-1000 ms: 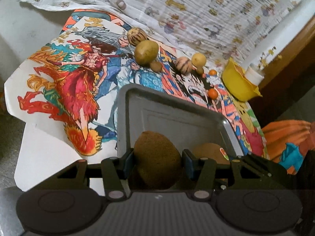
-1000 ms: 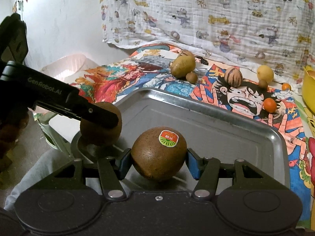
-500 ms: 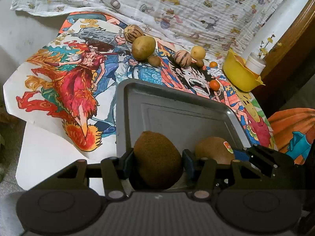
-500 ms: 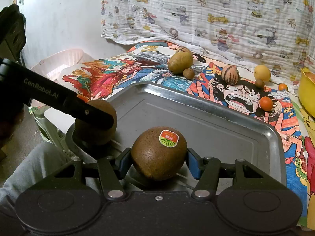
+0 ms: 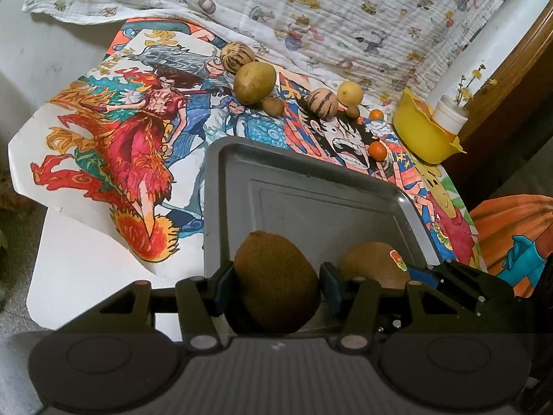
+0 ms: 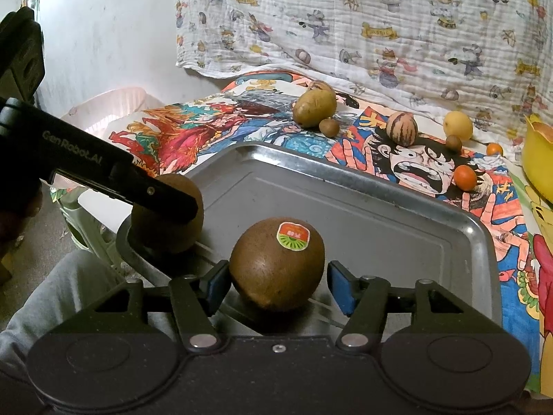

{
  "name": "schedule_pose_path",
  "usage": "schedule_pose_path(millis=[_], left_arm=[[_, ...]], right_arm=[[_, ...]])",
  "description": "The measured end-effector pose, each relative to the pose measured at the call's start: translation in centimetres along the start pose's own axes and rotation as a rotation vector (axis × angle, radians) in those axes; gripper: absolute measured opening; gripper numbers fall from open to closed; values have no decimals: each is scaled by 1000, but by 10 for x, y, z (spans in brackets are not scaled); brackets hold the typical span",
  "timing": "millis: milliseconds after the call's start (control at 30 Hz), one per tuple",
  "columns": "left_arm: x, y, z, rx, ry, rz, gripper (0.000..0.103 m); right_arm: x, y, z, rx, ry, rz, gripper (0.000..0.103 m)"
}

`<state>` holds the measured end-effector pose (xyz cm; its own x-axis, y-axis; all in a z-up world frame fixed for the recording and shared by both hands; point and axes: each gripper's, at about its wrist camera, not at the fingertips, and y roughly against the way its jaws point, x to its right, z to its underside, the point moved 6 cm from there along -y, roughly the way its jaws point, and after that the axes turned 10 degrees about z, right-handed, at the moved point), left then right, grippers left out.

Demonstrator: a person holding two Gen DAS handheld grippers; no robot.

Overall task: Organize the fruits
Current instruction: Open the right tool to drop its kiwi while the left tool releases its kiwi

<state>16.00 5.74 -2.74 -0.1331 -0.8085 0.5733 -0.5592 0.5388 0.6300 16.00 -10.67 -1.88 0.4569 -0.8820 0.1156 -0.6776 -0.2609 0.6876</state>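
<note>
Cartoon-printed posters [image 5: 131, 145] cover the table, with a patterned cloth [image 6: 380, 34] draped behind; entries run near to far. Nearest: left gripper [image 5: 274, 278], jaws clenched on a plain kiwi [image 5: 276, 280] at the tray's near left corner, seemingly poised for setting down; whether this fruit touches the tray floor cannot be told, its underside being hidden by the gripper body. Beside it: right gripper [image 6: 278, 278], jaws opening, the stickered kiwi [image 6: 276, 264] between them but with gaps showing on both sides, so it apparently rests on the metal tray [image 6: 397, 214] by its own weight, released as delivered. Tray interior otherwise bare, suggesting sorting has only begun. Beyond the tray, awaiting collection: two small oranges [image 5: 377, 150], a striped melon [image 5: 323, 103] just beside a yellow lemon [image 5: 350, 93], a large potato [image 5: 255, 82] with a small brown fruit [image 5: 273, 105] touching or nearly touching it, and a second striped melon [image 5: 237, 56] partly hidden behind the potato. Far right: yellow bowl [image 5: 425, 135], contents cut off and unclear, with a white cup [image 5: 449, 116] at its rim. A pale basket [image 6: 110, 107] sits off the table's left edge, largely obscured.
</note>
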Motion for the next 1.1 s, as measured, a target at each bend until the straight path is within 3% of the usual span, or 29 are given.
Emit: schedule_pose_path(millis=[200, 367, 733, 833, 1100], left_arm=[[1, 3, 0, 6, 8, 1, 62], [6, 10, 0, 21, -9, 7, 76], [11, 34, 0, 50, -92, -34, 95], [10, 39, 4, 39, -114, -54, 98], [6, 46, 12, -17, -181, -104, 101]], right_arm=[[0, 1, 0, 0, -3, -1, 70], [0, 1, 1, 1, -5, -3, 75], [10, 16, 5, 1, -24, -17, 82], [14, 21, 6, -1, -37, -13, 91], [25, 29, 8, -8, -41, 16, 95]])
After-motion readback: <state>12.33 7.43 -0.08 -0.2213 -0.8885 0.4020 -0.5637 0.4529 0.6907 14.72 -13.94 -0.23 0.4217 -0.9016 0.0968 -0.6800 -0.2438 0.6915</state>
